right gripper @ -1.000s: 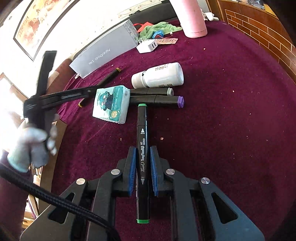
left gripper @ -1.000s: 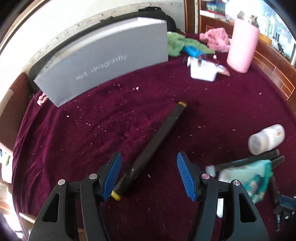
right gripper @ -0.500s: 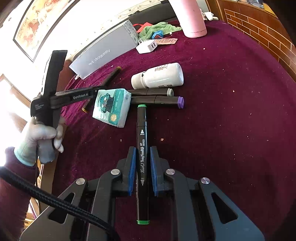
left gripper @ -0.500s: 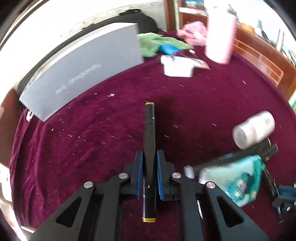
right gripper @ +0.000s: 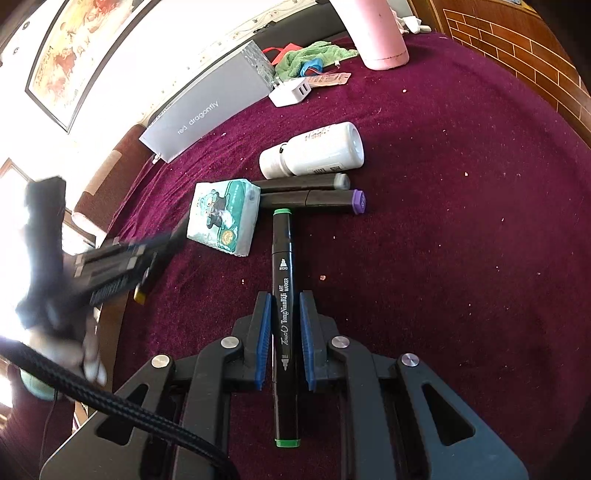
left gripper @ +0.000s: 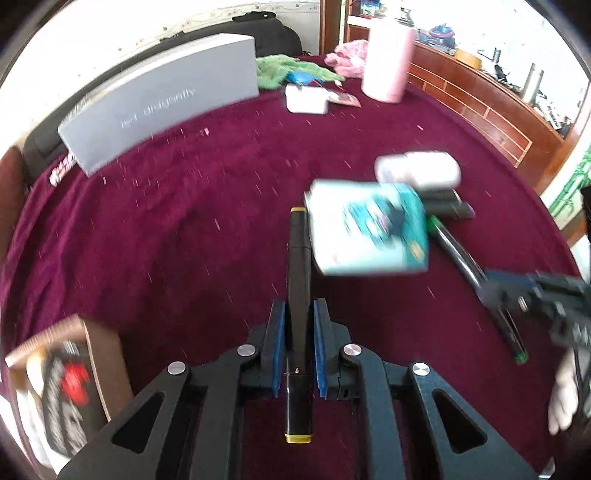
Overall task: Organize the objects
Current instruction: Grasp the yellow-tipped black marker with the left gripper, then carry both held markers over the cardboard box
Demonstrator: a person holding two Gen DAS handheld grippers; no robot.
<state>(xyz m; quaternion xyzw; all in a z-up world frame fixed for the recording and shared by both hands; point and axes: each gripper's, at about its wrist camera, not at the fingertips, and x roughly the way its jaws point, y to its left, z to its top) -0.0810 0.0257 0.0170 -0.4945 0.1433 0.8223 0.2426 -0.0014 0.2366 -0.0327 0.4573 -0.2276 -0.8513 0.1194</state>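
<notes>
left claw (left gripper: pixel 298 325) pinching slim black yellow-capped marker (left gripper: pixel 298 280); right claw (right gripper: pixel 283 325) pinching glossy green-capped marker (right gripper: pixel 283 295), over plush maroon cloth (right gripper: pixel 461 258)

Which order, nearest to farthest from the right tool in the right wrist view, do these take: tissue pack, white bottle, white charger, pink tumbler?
From the right tool:
1. Tissue pack, ahead and left.
2. White bottle, lying just beyond the markers.
3. White charger, by the grey box.
4. Pink tumbler, at the far edge.
</notes>
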